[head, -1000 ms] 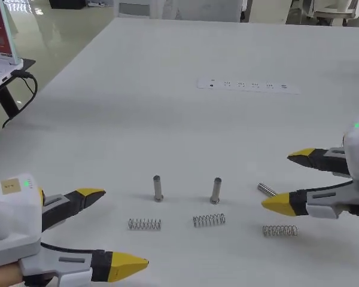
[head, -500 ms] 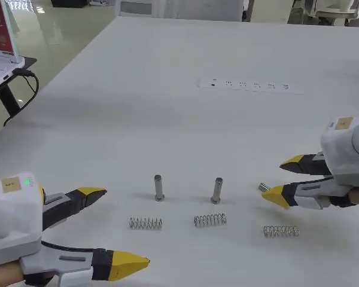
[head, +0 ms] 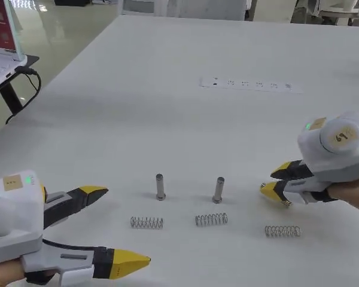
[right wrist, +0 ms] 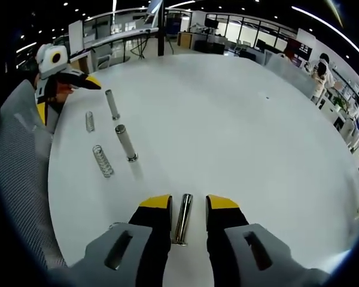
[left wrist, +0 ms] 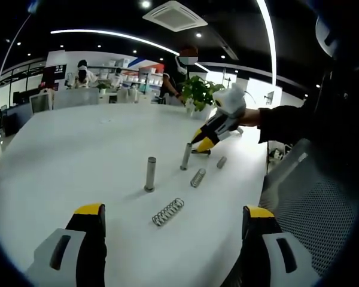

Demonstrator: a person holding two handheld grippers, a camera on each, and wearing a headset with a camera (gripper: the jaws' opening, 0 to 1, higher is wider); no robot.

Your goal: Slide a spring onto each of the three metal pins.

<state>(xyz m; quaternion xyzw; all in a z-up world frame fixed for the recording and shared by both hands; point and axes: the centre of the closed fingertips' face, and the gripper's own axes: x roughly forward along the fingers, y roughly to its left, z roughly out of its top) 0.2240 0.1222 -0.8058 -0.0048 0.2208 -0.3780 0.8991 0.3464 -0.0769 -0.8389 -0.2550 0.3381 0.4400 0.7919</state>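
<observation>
Two metal pins (head: 160, 186) (head: 218, 189) stand upright on the white table (head: 185, 125). A spring lies in front of each: left spring (head: 146, 222), middle spring (head: 211, 219). A further spring (head: 282, 230) lies to the right. The third pin (right wrist: 182, 218) lies flat between the jaws of my right gripper (head: 274, 181) (right wrist: 184, 203), which have narrowed around it with small gaps on both sides. My left gripper (head: 115, 226) (left wrist: 173, 210) hovers wide open at the near left, holding nothing, with the left spring (left wrist: 168, 211) just ahead of it.
A flush power strip (head: 244, 84) is set into the table farther back. A laptop (head: 0, 42) sits on a side stand beyond the table's left edge. In the gripper views, people and a potted plant (left wrist: 198, 91) are in the background.
My right gripper has dropped toward the table and rolled over the lying pin, and its jaws have narrowed around it. The left gripper, upright pins and springs have stayed put.
</observation>
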